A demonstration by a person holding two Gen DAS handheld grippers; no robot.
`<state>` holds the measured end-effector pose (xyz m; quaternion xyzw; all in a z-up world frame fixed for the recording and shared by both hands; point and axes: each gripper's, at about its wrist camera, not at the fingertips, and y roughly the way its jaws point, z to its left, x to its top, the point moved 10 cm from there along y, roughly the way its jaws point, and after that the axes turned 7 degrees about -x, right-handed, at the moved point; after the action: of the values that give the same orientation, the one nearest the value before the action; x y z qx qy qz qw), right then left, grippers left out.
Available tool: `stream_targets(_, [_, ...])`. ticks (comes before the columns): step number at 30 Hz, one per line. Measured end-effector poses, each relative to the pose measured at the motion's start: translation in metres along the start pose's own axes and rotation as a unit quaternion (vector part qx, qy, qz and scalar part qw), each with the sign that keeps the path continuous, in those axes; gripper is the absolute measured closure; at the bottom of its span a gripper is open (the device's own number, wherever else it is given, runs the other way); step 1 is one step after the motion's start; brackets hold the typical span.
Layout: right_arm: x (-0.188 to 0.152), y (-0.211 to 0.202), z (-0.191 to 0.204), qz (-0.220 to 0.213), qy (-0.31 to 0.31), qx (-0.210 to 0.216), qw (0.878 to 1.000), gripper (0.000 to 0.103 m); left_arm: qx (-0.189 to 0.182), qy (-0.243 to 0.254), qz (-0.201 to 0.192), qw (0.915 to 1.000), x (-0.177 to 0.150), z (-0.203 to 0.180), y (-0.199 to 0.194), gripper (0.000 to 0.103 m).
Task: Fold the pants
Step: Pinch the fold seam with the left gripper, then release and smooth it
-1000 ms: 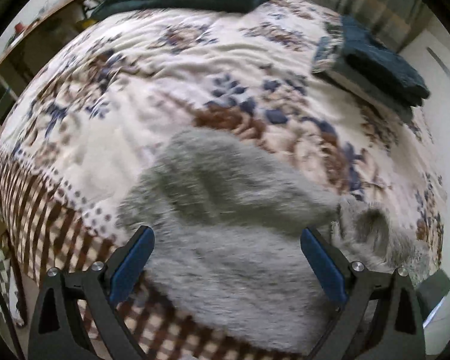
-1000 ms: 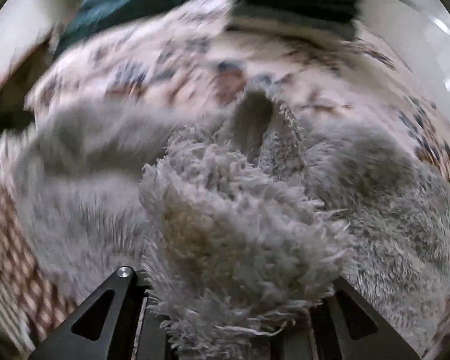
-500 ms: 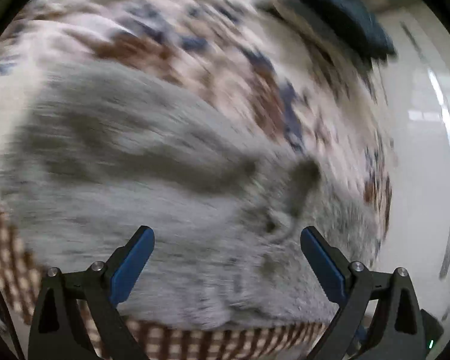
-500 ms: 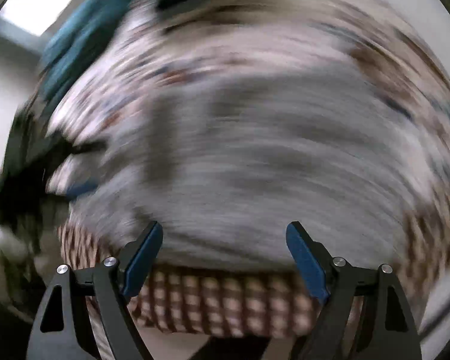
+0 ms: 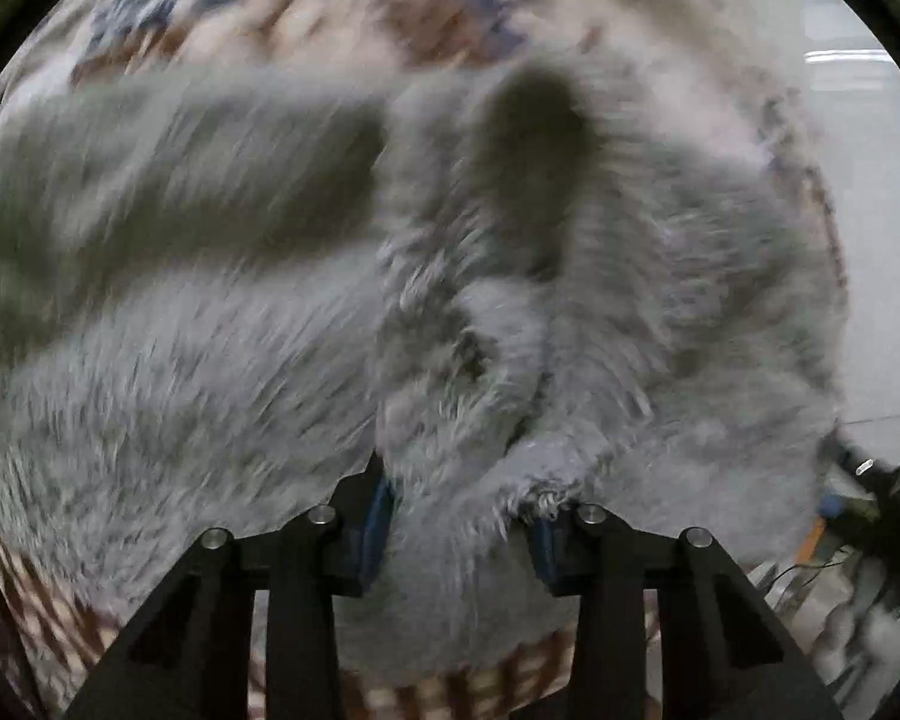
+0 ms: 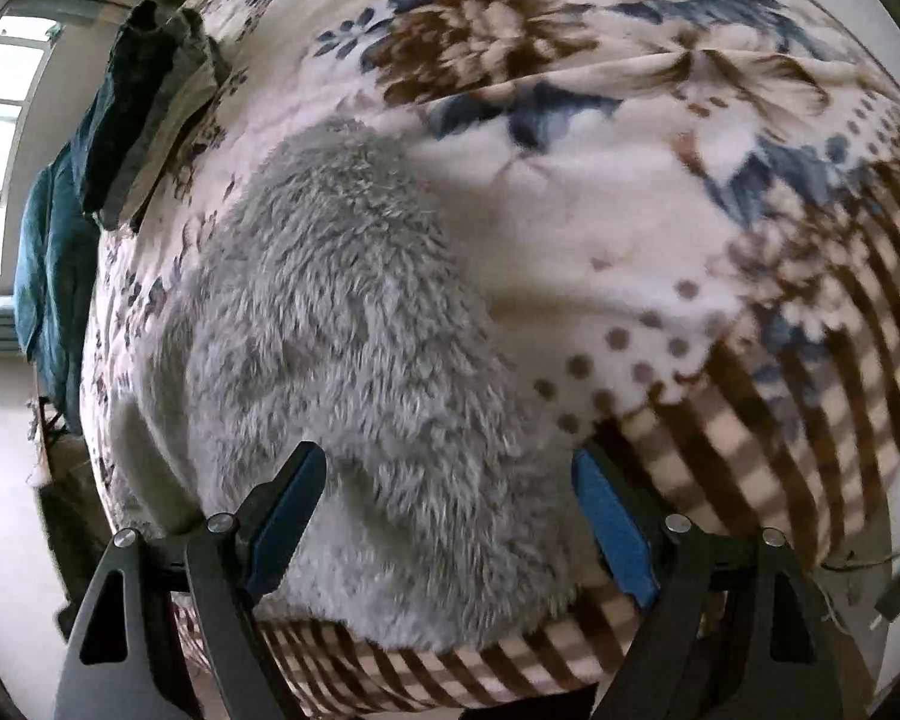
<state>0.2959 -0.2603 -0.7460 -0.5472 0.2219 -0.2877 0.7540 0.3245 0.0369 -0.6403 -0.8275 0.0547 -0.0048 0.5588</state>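
Since the left gripper [image 5: 459, 531] has just closed on a thick bunch of the pants [image 5: 270, 360], layers may slip; the right gripper [image 6: 450, 519] hangs spread, empty.

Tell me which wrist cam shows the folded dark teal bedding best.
Right wrist. The dark teal bedding sits sharp at the bed's far edge by the window, beyond the grey fleece pants. The left wrist view is blurred and filled with fleece; no teal bedding shows there.

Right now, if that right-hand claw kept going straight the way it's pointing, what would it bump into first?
Most likely the fluffy grey pants lying on the flowered bedspread. The right gripper has its jaws open over their near end; how much gap remains is unclear.
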Motion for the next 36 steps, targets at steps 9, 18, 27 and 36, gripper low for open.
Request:
stream_targets(9, [-0.021,-0.034,0.016,-0.002,-0.001,0.01,1.0,0.017,-0.051,-0.053,-0.033,0.9968,-0.006,-0.002,-0.052,0.038])
stream_targets(18, [-0.059,-0.004,0.016,0.07,0.116,0.083,0.987,0.065,-0.057,-0.042,-0.022,0.9972,-0.011,-0.018,-0.02,0.041])
stream_targets(27, [-0.061,-0.03,0.017,0.021,0.086,0.055,0.995,0.092,-0.034,-0.013,-0.021,0.9991,-0.041,-0.029,-0.029,0.084])
stream_targets(36, [-0.072,-0.003,0.016,0.118,0.027,0.025,0.992,0.078,-0.051,-0.078,0.007,0.9956,-0.034,-0.001,-0.036,0.067])
